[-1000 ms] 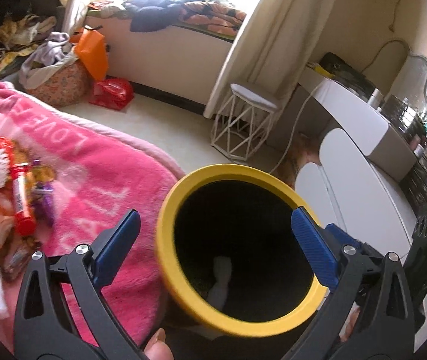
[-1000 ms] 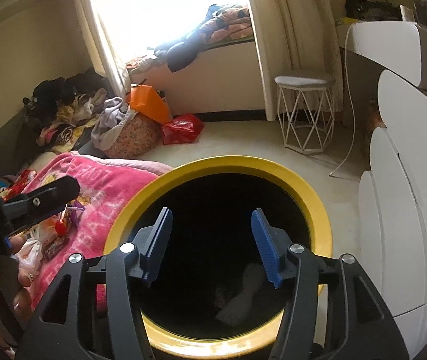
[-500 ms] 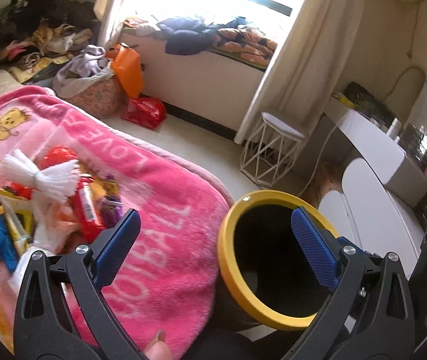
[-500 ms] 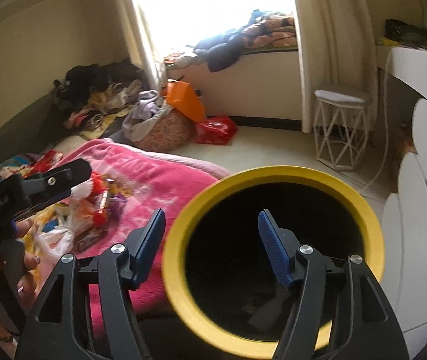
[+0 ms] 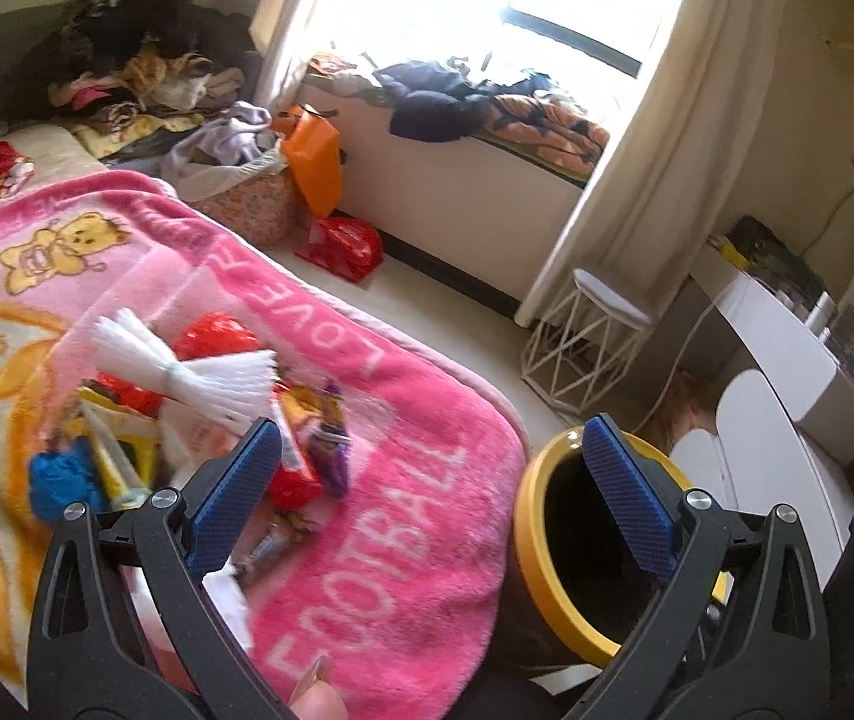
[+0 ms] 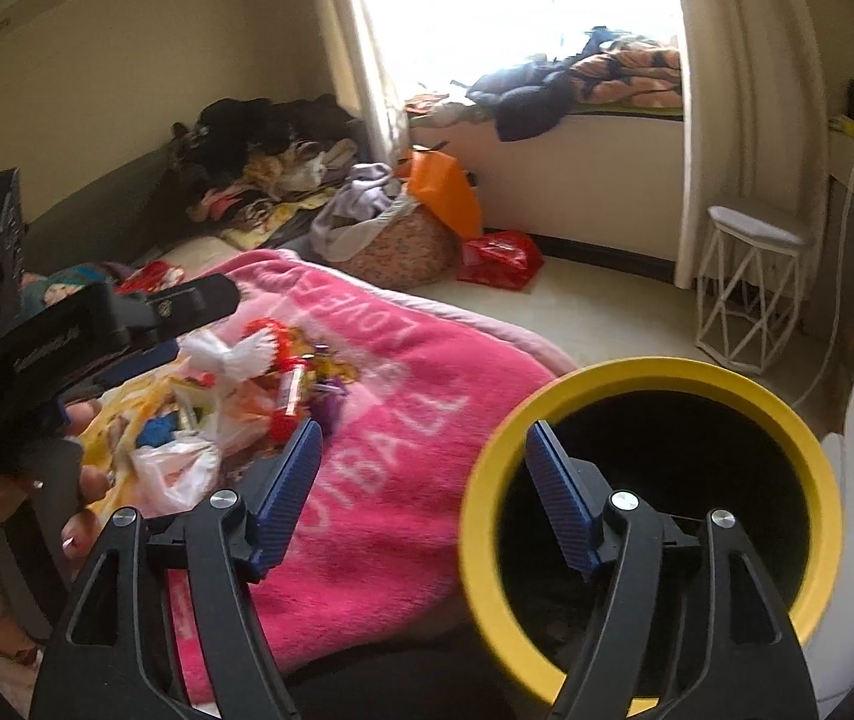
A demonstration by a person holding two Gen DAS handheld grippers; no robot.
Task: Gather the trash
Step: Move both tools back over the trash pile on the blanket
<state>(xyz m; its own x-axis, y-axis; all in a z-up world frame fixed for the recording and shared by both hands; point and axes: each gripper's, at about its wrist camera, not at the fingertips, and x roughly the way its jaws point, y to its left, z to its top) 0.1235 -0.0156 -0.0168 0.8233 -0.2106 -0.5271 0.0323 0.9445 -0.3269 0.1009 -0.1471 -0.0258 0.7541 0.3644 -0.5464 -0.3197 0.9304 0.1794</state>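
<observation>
Both wrist views look down, sharing blanket [image 5: 427,480] and bin [image 6: 649,516].

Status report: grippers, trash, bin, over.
Left gripper open, empty. Right gripper empty, jaws just been opening. Trash pile on pink blanket, bin alongside. Nothing in the way.

One yellow-rimmed bin [image 6: 649,516] stands beside one pink blanket [image 5: 402,480], which carries a single heap of wrappers and bags [image 5: 198,420] too jumbled to count. On the floor are one white wire stool [image 5: 583,348], one orange bag [image 5: 312,159] and one red bag [image 5: 342,246].
</observation>
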